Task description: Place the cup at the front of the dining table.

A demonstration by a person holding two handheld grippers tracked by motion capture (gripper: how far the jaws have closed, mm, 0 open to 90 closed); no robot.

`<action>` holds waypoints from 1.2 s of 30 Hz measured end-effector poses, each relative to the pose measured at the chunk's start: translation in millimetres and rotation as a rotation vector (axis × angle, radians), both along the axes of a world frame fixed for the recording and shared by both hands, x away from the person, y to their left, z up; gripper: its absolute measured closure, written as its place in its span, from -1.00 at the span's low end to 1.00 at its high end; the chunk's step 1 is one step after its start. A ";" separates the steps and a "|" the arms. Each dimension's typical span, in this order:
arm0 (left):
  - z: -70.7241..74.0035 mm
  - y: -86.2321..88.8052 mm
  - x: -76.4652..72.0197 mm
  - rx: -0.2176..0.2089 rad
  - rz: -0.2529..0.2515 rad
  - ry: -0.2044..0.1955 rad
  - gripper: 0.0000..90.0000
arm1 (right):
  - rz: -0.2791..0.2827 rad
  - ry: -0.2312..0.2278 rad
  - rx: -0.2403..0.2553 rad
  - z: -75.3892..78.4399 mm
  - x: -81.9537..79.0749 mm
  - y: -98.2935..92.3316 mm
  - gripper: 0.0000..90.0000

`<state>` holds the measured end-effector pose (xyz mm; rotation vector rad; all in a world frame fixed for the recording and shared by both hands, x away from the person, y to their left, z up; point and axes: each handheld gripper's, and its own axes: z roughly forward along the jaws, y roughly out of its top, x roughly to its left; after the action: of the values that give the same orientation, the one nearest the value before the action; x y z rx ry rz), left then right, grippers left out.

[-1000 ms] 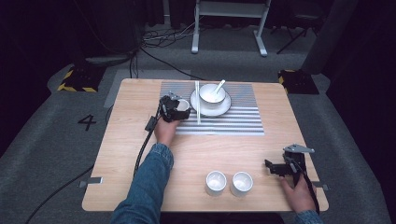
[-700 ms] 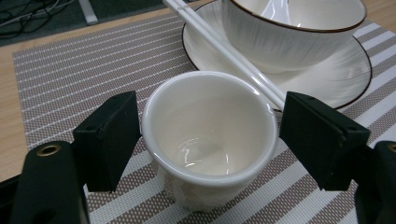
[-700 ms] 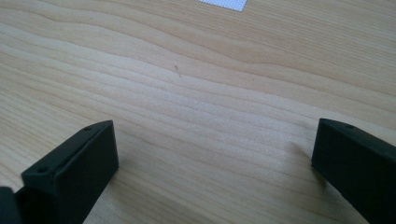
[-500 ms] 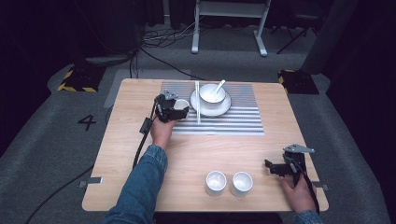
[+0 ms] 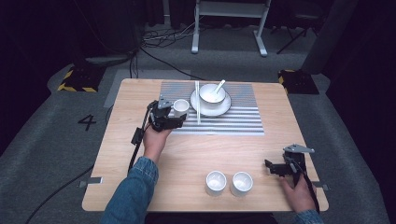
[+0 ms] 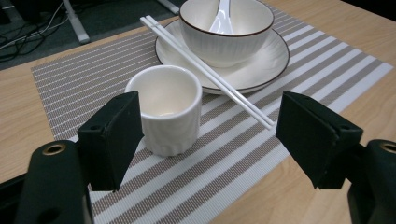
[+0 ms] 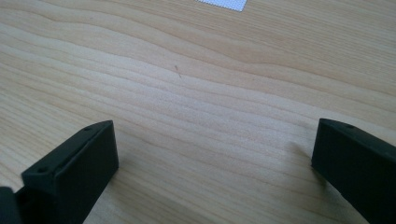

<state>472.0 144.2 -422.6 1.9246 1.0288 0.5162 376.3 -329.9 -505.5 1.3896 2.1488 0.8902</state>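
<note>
Your left gripper [image 6: 205, 135] has released the cup [image 6: 164, 108]; jaws spread, it stands at the frame's left-center, beside one jaw.

My left gripper [image 6: 205, 135] has 1 jaw covering part of the cup's [image 6: 164, 108] side. The top edge cuts off the bowl's [image 6: 224, 29] far rim and the spoon's [image 6: 223, 14] handle. Whether that jaw touches the cup, I cannot tell.
</note>
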 end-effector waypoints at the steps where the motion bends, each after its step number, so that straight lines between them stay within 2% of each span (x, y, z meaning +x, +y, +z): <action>1: 1.5 1.4 -3.8 -0.002 -0.006 0.000 -0.49 | -0.001 0.000 0.000 0.0 0.0 0.0 -0.99; 5: 7.4 5.0 -20.4 -0.018 -0.023 0.009 -0.49 | -0.002 0.001 0.001 0.0 0.2 0.2 -0.99; 11: 16.8 7.9 -48.7 -0.024 -0.056 -0.010 -0.48 | -0.002 0.001 0.001 0.0 0.3 0.3 -1.00; 19: 22.5 8.9 -72.1 -0.011 -0.090 -0.002 -0.49 | -0.002 0.002 0.003 0.0 0.4 0.5 -1.00; 23: 25.3 9.5 -84.1 0.019 -0.111 -0.008 -0.50 | -0.002 0.002 0.003 0.0 0.4 0.5 -1.00; 24: 26.1 10.3 -89.1 0.043 -0.118 -0.010 -0.49 | -0.002 0.003 0.002 0.0 0.3 0.5 -1.00; 28: 24.4 10.8 -97.4 0.067 -0.130 -0.003 -0.50 | -0.002 0.002 0.002 -0.1 0.1 0.7 -1.00; 36: 20.7 17.3 -113.0 0.072 -0.137 0.003 -0.49 | -0.002 0.002 0.002 -0.1 0.1 0.7 -1.00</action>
<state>358.9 161.5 -402.0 2.0433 0.8827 0.4783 376.3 -329.2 -505.6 1.3941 2.1476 0.8911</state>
